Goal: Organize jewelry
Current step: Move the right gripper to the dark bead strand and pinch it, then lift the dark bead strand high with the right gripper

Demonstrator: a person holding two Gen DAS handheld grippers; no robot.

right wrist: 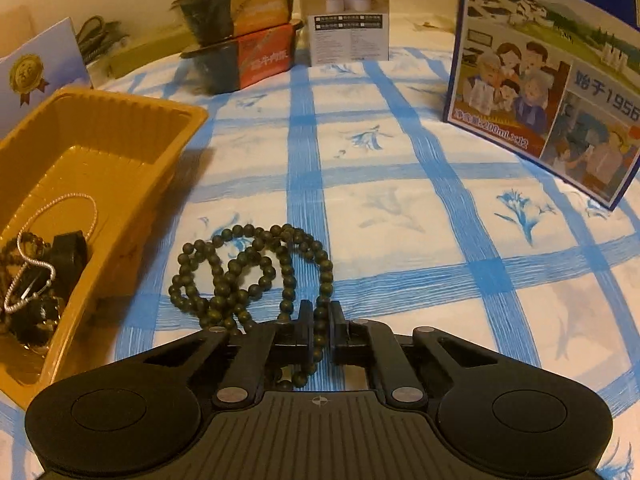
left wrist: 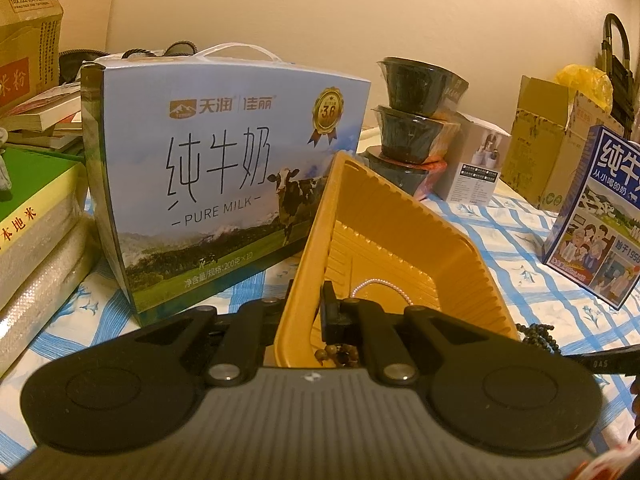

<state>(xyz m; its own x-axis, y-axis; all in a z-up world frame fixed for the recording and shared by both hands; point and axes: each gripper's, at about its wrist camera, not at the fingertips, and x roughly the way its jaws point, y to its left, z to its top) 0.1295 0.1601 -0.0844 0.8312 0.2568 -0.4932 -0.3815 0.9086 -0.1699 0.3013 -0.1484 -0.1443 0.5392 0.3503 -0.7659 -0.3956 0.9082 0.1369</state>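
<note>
A yellow plastic tray [left wrist: 400, 240] is tipped up on the blue-checked cloth, and my left gripper [left wrist: 310, 300] is shut on its near wall. One finger [right wrist: 68, 252] is inside the tray. A pearl chain [right wrist: 60, 208], a silver chain [right wrist: 28, 284] and brown beads [left wrist: 336, 354] lie in the tray [right wrist: 120, 128]. A long string of dark green beads [right wrist: 248, 276] is heaped on the cloth just right of the tray. My right gripper [right wrist: 321, 312] is shut on one strand of it, and beads show between the pads. The rest of the string lies on the cloth.
A big pure-milk carton [left wrist: 224, 184] stands behind the tray. A second milk box [right wrist: 552, 80] stands at the right. Stacked black bowls [right wrist: 240, 40] and a small white box [right wrist: 348, 16] are at the back. Books [left wrist: 36, 216] pile up on the left.
</note>
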